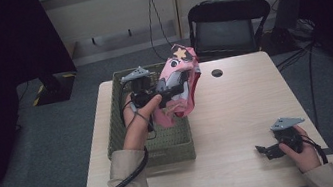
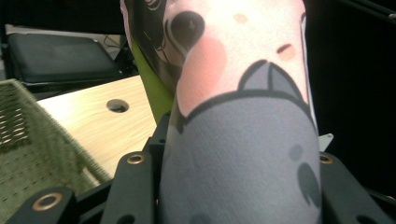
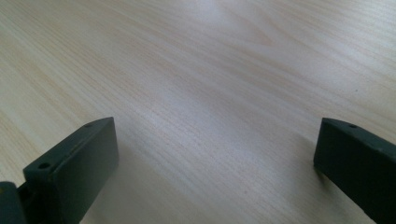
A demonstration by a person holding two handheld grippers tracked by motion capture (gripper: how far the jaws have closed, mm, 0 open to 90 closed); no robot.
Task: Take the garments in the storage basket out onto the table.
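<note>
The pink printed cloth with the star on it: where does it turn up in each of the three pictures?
High view: the pink cloth hangs above the green basket, shut in the left hand-held gripper.
Left gripper view: the pink cloth rises close up between the jaws, centre to right.
Right gripper view: not in it; bare table between open jaws.
Shared landmark: the round hole in the table.

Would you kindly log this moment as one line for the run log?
left gripper: shut on pink printed fabric pouch, held above green woven basket | right gripper: open, over light wooden table
</note>
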